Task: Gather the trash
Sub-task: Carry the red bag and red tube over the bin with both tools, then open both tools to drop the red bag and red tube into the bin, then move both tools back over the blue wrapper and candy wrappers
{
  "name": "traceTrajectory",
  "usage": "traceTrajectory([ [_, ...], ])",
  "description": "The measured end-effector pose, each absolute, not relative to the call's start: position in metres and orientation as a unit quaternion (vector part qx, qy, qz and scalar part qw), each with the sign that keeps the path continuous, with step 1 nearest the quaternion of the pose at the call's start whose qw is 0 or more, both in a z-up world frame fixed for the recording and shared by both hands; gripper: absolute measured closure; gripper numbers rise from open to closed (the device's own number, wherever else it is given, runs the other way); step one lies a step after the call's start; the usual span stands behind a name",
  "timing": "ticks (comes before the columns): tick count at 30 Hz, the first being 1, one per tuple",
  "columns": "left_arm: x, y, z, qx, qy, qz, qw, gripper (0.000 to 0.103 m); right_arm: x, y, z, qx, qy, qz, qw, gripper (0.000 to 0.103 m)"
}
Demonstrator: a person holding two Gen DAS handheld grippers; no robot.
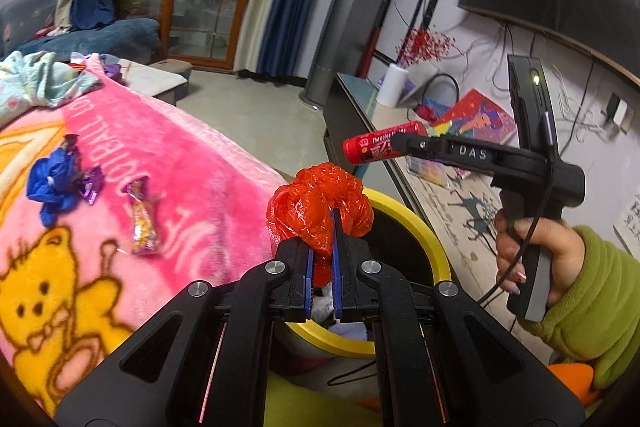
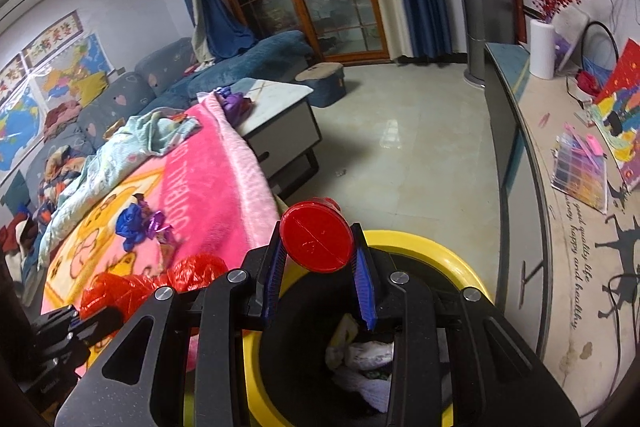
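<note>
My left gripper [image 1: 323,227] is shut on a crumpled red plastic bag [image 1: 320,205], held over the near rim of a yellow-rimmed black trash bin [image 1: 416,223]. My right gripper [image 2: 318,247] is shut on a red cylindrical tube [image 2: 317,235], end-on above the bin [image 2: 432,247]. From the left wrist view the same tube [image 1: 380,146] pokes out of the right gripper [image 1: 404,143], held by a hand in a green sleeve. The red bag [image 2: 160,283] shows at lower left of the right view. White paper trash [image 2: 368,355] lies inside the bin.
A pink cartoon blanket [image 1: 168,155] to the left carries a blue wrapper [image 1: 54,183], purple foil [image 1: 92,183] and a candy wrapper [image 1: 142,223]. A low coffee table [image 2: 280,115], a blue sofa [image 2: 248,59] and a TV console with books [image 2: 580,163] surround open floor.
</note>
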State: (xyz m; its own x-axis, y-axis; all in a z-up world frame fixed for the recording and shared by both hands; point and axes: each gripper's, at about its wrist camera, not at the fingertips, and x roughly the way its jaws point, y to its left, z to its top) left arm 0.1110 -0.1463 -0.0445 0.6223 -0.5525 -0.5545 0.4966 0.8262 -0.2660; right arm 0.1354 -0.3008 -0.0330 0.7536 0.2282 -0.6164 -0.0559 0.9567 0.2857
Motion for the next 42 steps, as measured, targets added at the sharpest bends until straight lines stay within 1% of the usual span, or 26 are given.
traceTrajectory([
  [14, 0.111, -0.189, -0.069, 0.004, 0.356, -0.326, 0.875, 0.100, 0.134, -0.326, -0.057, 0.137, 0.394, 0.066, 0.906, 0.073],
  [21, 0.115, -0.201, -0.076, 0.017, 0.369, -0.335, 0.867, 0.100, 0.136, -0.330, -0.061, 0.148, 0.406, 0.069, 0.899, 0.072],
  [22, 0.116, -0.203, -0.077, 0.018, 0.372, -0.335, 0.866, 0.096, 0.137, -0.331, -0.061, 0.150, 0.407, 0.068, 0.898, 0.071],
  [23, 0.118, -0.203, -0.078, 0.016, 0.373, -0.333, 0.865, 0.090, 0.136, -0.332, -0.062, 0.154, 0.407, 0.068, 0.898, 0.066],
  [24, 0.119, -0.202, -0.078, 0.014, 0.374, -0.332, 0.866, 0.075, 0.137, -0.333, -0.062, 0.156, 0.407, 0.067, 0.898, 0.062],
  [25, 0.120, -0.200, -0.078, 0.010, 0.374, -0.331, 0.866, 0.058, 0.136, -0.334, -0.062, 0.158, 0.406, 0.065, 0.898, 0.051],
  [26, 0.123, -0.196, -0.078, 0.001, 0.376, -0.331, 0.866, 0.053, 0.136, -0.335, -0.061, 0.159, 0.404, 0.063, 0.899, 0.046],
  [27, 0.123, -0.194, -0.077, -0.004, 0.376, -0.330, 0.866, 0.051, 0.136, -0.335, -0.061, 0.158, 0.402, 0.060, 0.900, 0.046],
  [29, 0.124, -0.189, -0.076, -0.011, 0.373, -0.323, 0.870, 0.043, 0.136, -0.335, -0.060, 0.157, 0.401, 0.057, 0.901, 0.046],
  [30, 0.123, -0.187, -0.075, -0.015, 0.372, -0.322, 0.871, 0.031, 0.137, -0.336, -0.060, 0.158, 0.400, 0.056, 0.901, 0.045],
  [31, 0.124, -0.184, -0.074, -0.023, 0.369, -0.321, 0.872, 0.021, 0.136, -0.335, -0.059, 0.158, 0.398, 0.056, 0.902, 0.044],
  [36, 0.125, -0.173, -0.068, -0.030, 0.352, -0.292, 0.889, 0.011, 0.134, -0.330, -0.053, 0.152, 0.382, 0.050, 0.910, 0.038],
  [38, 0.125, -0.164, -0.065, -0.042, 0.348, -0.283, 0.893, 0.011, 0.133, -0.328, -0.049, 0.148, 0.374, 0.049, 0.914, 0.035],
  [42, 0.126, -0.153, -0.059, -0.051, 0.335, -0.259, 0.904, 0.011, 0.131, -0.323, -0.042, 0.148, 0.361, 0.052, 0.919, 0.033],
])
